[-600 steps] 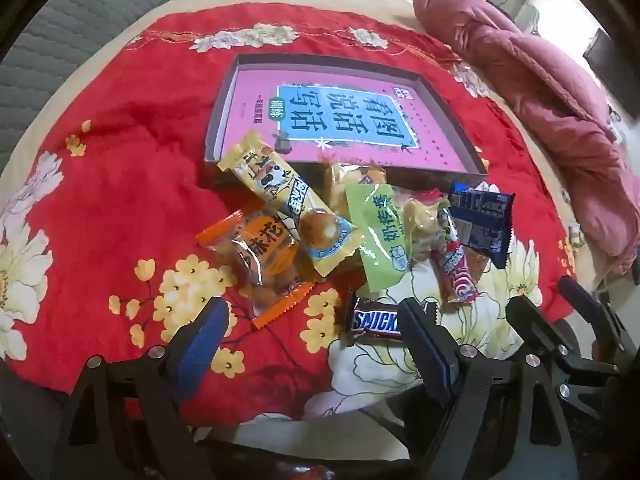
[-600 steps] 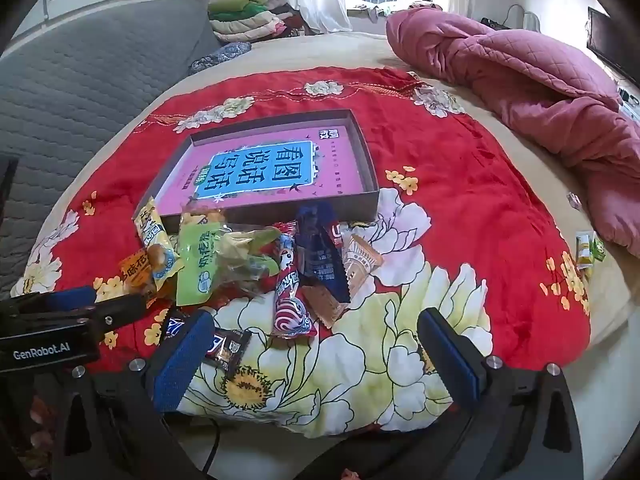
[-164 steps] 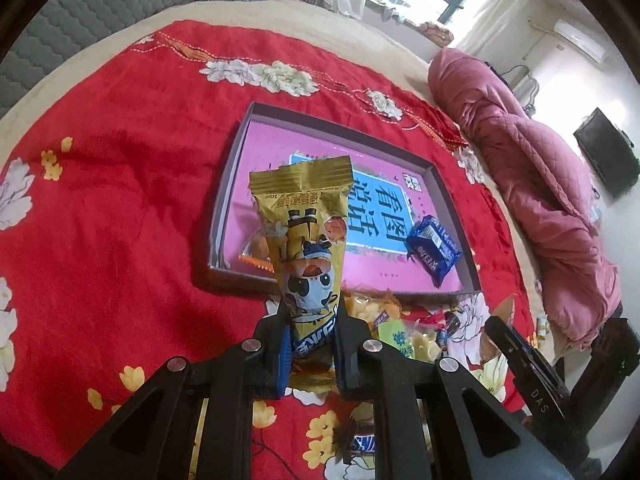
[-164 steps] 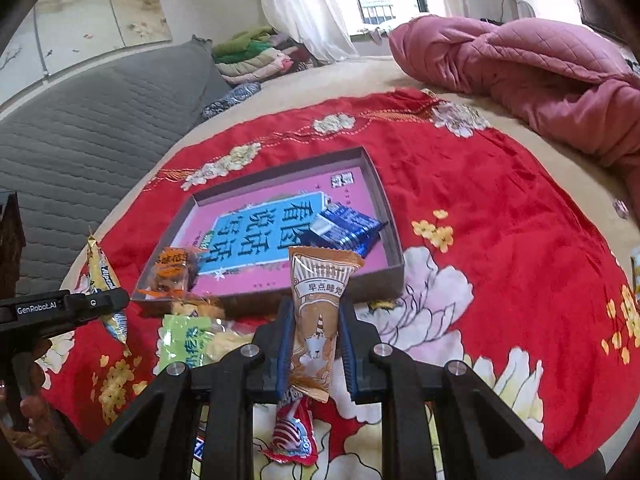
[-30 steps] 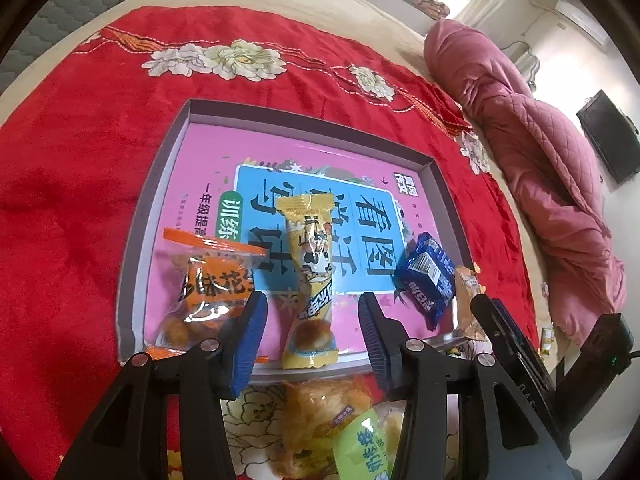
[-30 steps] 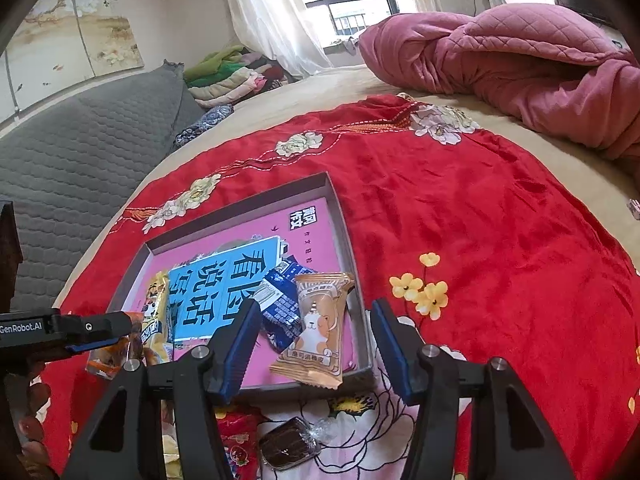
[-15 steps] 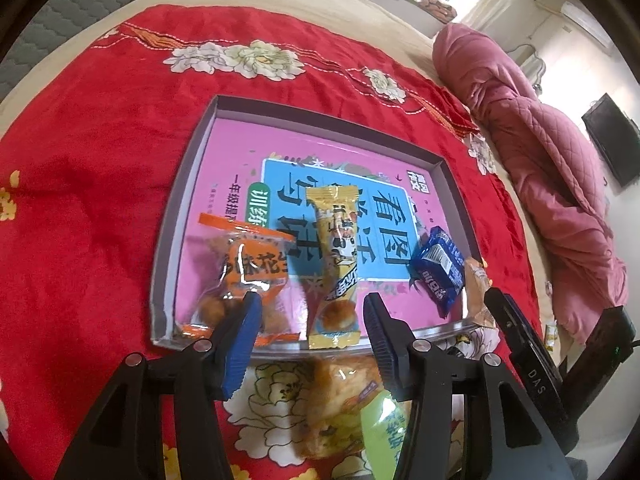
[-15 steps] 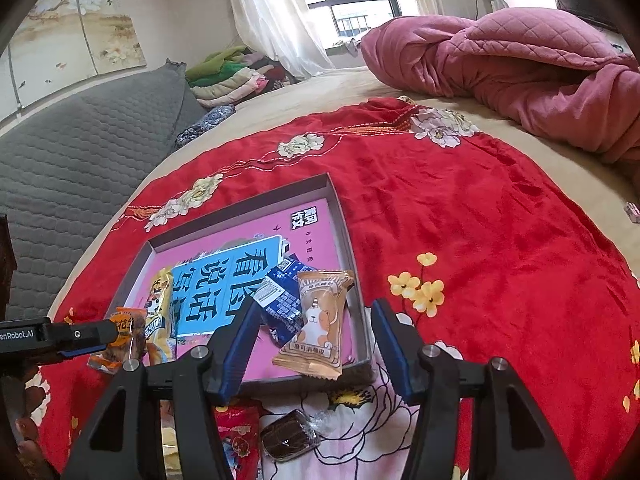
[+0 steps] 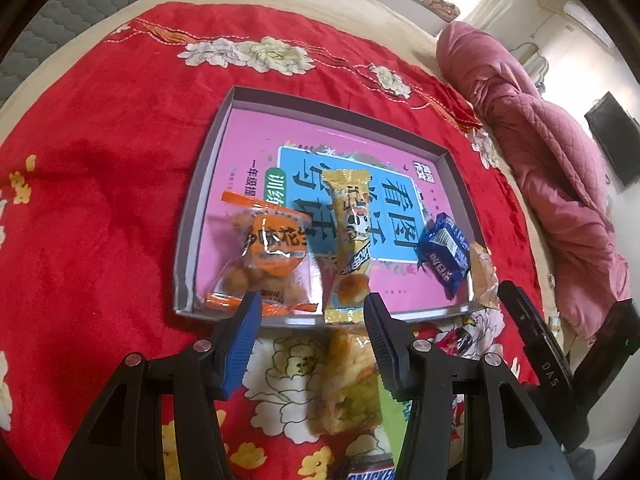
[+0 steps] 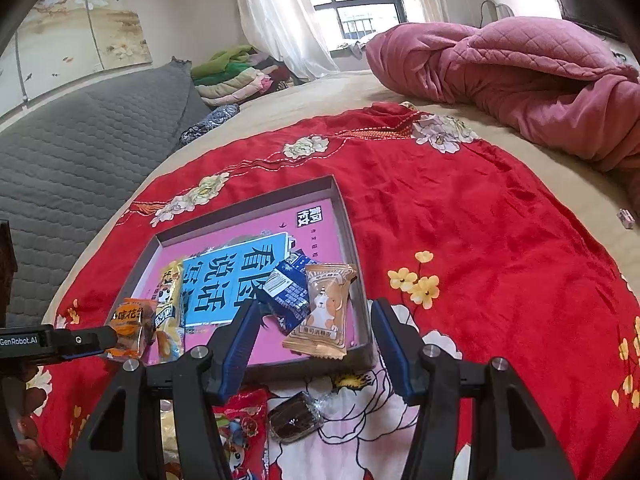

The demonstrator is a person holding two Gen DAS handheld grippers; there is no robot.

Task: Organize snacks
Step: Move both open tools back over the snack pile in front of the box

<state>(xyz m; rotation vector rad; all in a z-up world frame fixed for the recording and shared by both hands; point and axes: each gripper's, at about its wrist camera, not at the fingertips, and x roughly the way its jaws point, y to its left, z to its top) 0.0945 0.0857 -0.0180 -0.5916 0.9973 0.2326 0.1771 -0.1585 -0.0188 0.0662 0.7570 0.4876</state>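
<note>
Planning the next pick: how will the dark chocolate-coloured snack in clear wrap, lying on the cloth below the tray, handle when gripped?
The dark wrapped snack looks small, so probably light. Its clear, glossy wrap may slip between the right gripper pads. The loose twisted end would likely crumple if pinched alone.

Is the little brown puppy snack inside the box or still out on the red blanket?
Inside. The puppy snack lies in the box at its right wall, partly overlapping the blue packet, with its bottom edge near the front rim.
</note>
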